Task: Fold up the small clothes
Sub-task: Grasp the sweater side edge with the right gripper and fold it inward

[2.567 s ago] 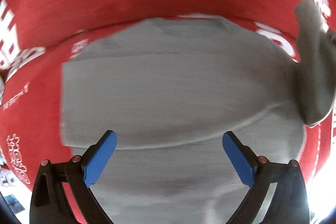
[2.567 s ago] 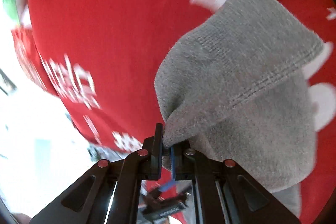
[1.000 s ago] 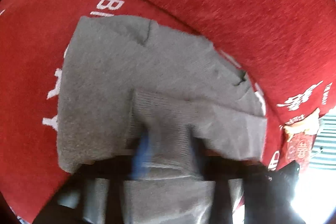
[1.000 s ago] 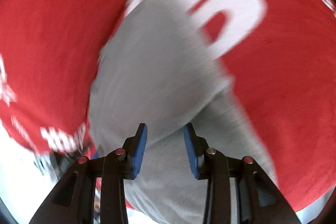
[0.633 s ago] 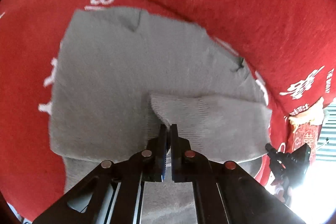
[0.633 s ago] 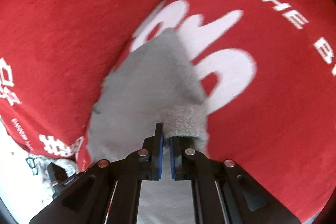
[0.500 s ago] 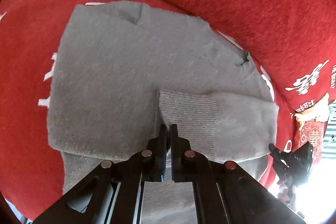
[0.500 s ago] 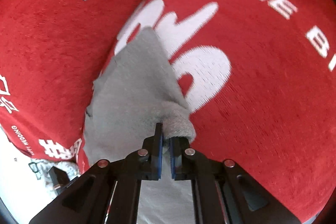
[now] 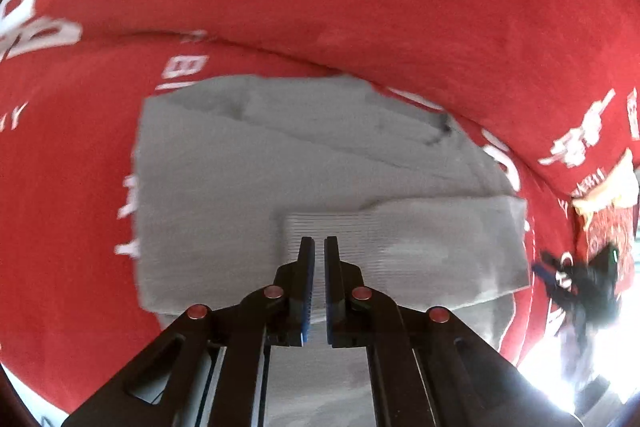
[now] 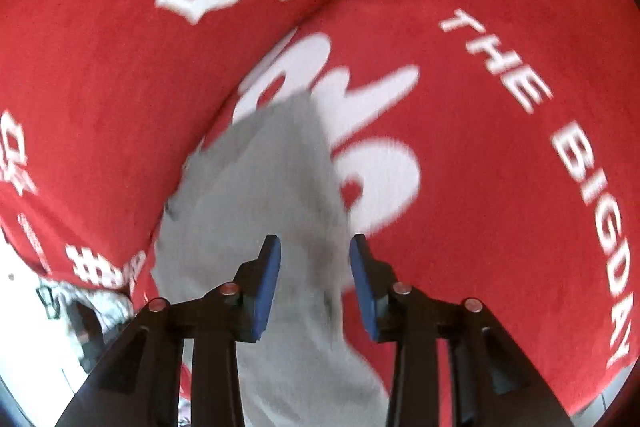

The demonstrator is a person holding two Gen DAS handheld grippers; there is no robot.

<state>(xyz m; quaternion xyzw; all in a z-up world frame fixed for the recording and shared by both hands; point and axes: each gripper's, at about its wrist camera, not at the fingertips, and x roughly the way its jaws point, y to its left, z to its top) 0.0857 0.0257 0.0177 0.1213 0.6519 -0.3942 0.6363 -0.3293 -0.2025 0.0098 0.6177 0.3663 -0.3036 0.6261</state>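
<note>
Lying folded across the grey garment (image 9: 248,187), its ribbed sleeve cuff (image 9: 344,231) is pinched by the nearly closed left gripper (image 9: 314,247) and could be dragged askew if pulled, while the right gripper (image 10: 314,247) is held open, empty.

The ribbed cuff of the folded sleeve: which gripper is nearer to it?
Left. The left gripper is right at the ribbed cuff, nearly closed. The right gripper is open over another part of the grey garment.

Both wrist views close above sweater (image 9: 248,187)
</note>
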